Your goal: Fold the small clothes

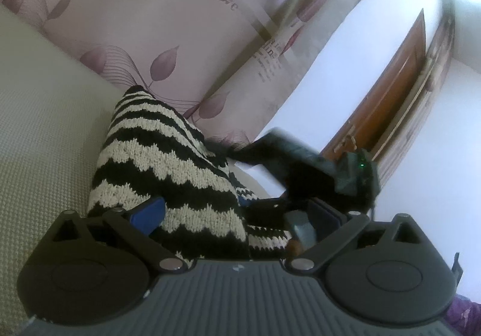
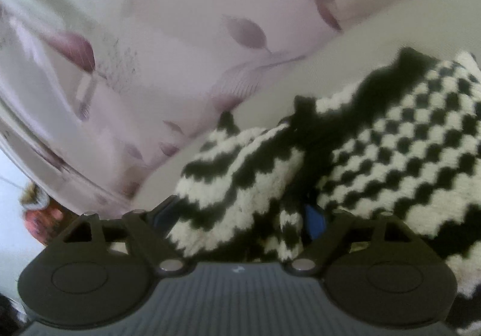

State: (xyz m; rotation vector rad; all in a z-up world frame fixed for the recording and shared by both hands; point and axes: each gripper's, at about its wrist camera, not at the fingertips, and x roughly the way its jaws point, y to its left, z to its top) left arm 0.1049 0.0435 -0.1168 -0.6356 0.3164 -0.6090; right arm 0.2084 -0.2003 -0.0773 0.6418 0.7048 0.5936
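Knitted black-and-cream garment (image 1: 168, 161), small and chunky with wavy stripes on one part and a check pattern on another, lay heaped on the pale woven bed cover (image 1: 39, 131), close against a lilac leaf-printed curtain (image 1: 156, 20). The left gripper (image 1: 234, 215) stood spread wide, blue pads either side of a striped fold, the knit lying between them but not visibly pinched. The right gripper (image 2: 240, 221) was parted too; striped wool sat between its fingers, and the blurred right wrist view showed no squeeze on it, so it read as released. From the left wrist view the right gripper's dark body hovered just beside the garment's far edge.

By the look of it this wool was soft, light and floppy, thick enough to bunch and spring back, not slippery or fragile. A sensible hold, in my judgement, was along a hem or corner through a single layer, one gripper at each end, so the fold would fall flat instead of dragging the whole heap along.
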